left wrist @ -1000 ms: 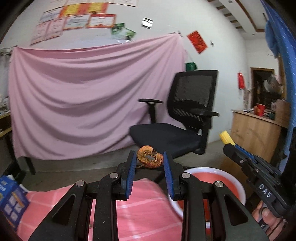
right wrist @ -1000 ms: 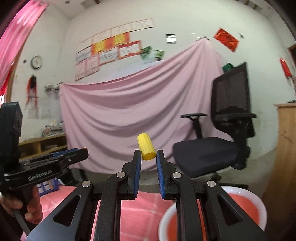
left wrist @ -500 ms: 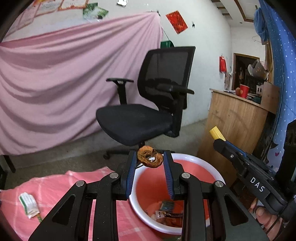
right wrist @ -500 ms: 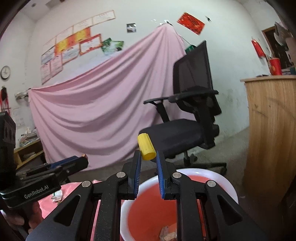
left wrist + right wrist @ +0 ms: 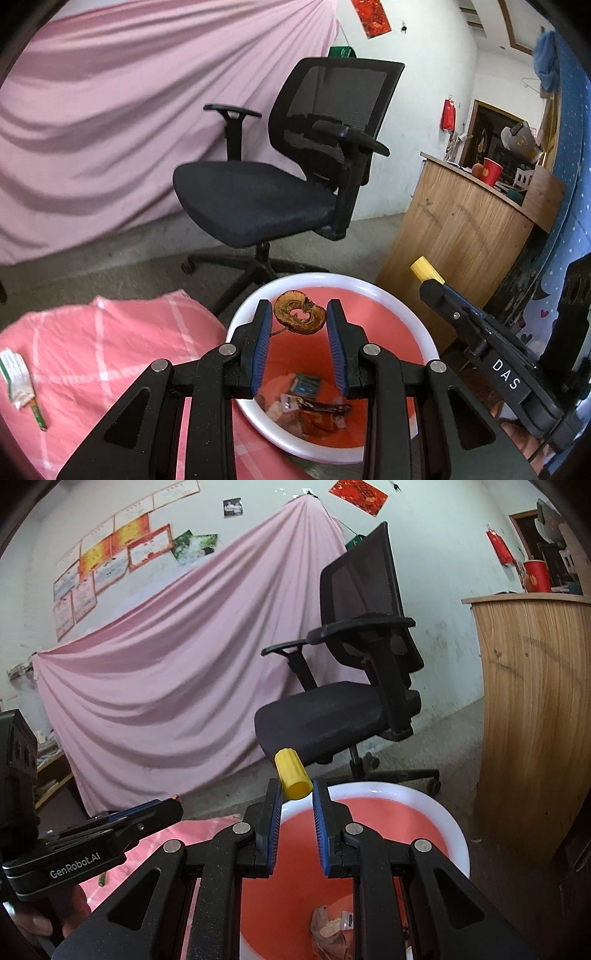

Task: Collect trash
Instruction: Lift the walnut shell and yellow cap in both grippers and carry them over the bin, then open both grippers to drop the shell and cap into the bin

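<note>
My left gripper (image 5: 298,320) is shut on a brown dried fruit peel (image 5: 300,318) and holds it above the red bin with a white rim (image 5: 391,295). My right gripper (image 5: 297,794) is shut on a yellow cap (image 5: 292,774) and holds it over the same bin (image 5: 448,823). The right gripper also shows in the left wrist view (image 5: 430,277) at the bin's right side, cap (image 5: 425,269) at its tip. The left gripper shows in the right wrist view (image 5: 173,803) at the left. Wrappers (image 5: 306,402) lie in the bin's bottom.
A black office chair (image 5: 280,192) stands just behind the bin. A wooden counter (image 5: 469,229) is at the right. A pink checked cloth (image 5: 110,362) lies at the left with a small white and green wrapper (image 5: 16,380) on it. A pink sheet (image 5: 110,122) hangs behind.
Both grippers have moved right and tilted down, from over the pink cloth to above the bin. Each still holds its piece of trash.
</note>
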